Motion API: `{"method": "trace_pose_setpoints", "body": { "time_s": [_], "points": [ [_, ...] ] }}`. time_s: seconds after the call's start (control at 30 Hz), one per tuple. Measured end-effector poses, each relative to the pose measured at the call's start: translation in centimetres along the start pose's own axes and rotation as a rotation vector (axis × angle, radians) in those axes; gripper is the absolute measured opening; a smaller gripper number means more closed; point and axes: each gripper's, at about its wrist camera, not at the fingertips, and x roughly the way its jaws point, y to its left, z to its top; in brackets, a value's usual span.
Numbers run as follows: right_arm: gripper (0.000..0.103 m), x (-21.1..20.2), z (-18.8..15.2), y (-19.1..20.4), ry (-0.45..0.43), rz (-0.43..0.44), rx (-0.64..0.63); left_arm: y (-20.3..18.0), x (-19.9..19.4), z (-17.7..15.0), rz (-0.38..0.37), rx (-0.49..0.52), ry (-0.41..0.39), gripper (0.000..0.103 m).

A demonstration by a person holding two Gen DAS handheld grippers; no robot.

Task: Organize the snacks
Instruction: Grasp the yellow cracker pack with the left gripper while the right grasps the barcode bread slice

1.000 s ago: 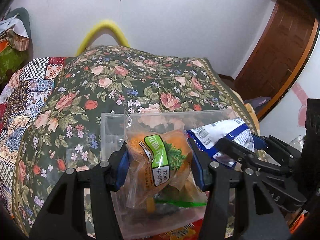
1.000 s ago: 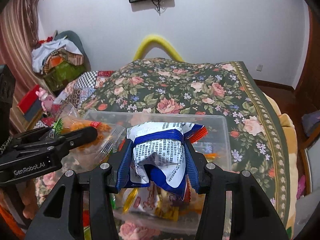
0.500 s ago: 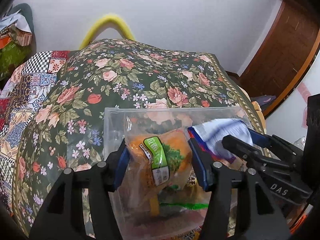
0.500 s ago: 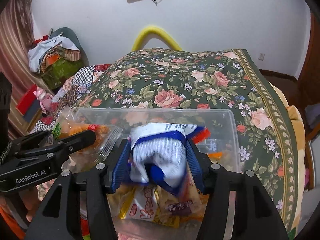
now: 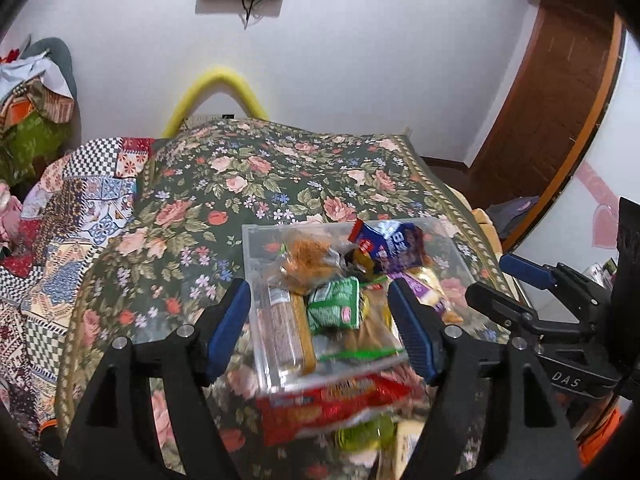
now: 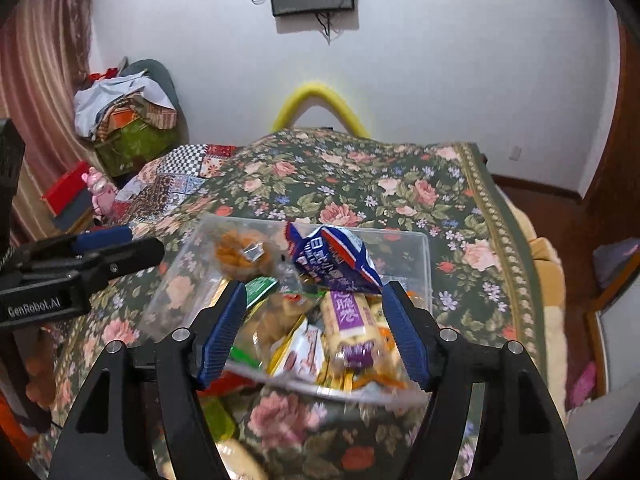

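A clear plastic bin (image 5: pixel 256 280) (image 6: pixel 424 264) sits on the floral bedspread, filled with snack packs. The orange snack bag (image 5: pixel 308 258) (image 6: pixel 236 254) lies at its far left. The blue and white bag (image 5: pixel 394 246) (image 6: pixel 336 258) lies at its far right. My left gripper (image 5: pixel 322 322) is open and empty, held above the bin's near half. My right gripper (image 6: pixel 312 324) is open and empty above the bin. Each gripper shows at the edge of the other's view.
A red snack pack (image 5: pixel 332 404) and a green item (image 5: pixel 360 434) lie on the bedspread (image 5: pixel 248 184) in front of the bin. A patchwork quilt (image 5: pixel 68 216) lies left. A yellow foam arch (image 5: pixel 218 94) stands at the wall. Clutter sits far left (image 6: pixel 128 120).
Both grippers opened and let go: the orange bag and the blue and white bag now lie in the bin. Both grippers pulled back and up.
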Motion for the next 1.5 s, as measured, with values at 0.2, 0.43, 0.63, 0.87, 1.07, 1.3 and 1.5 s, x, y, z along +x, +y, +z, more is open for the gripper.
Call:
{"method": "trace_pose_setpoints", "body": {
  "time_s": [0.2,0.43,0.63,0.87,1.07,1.3,1.5],
  "points": [
    [0.072,-3.4,-2.2,1.7,-0.025,-0.012,-0.061,-0.5,-4.0,-2.9,-0.002,0.022,-0.002,0.075],
    [0.082,-4.4,-6.1,3.5,0.031,0.025,-0.068,-0.7,-5.7,-7.4,0.024,0.056,0.033,0.080],
    [0.092,-2.0,-9.2,5.3,0.136,0.063,-0.075,-0.3,-5.6,-10.7,0.023,0.060,0.089,0.080],
    [0.098,1.9,-11.6,6.4,0.244,0.067,-0.124,0.4,-4.2,-12.7,0.025,0.042,0.148,0.080],
    [0.098,4.0,-11.3,5.0,0.282,0.154,-0.005,0.3,-2.9,-13.6,0.027,0.044,0.181,0.080],
    [0.081,3.7,-12.0,4.8,0.275,0.167,0.004,-0.8,-2.4,-14.4,0.014,0.067,0.200,0.080],
    [0.080,0.5,-12.7,3.1,0.222,0.104,0.011,-3.1,-2.7,-15.0,-0.032,0.088,0.212,0.080]
  ]
}}
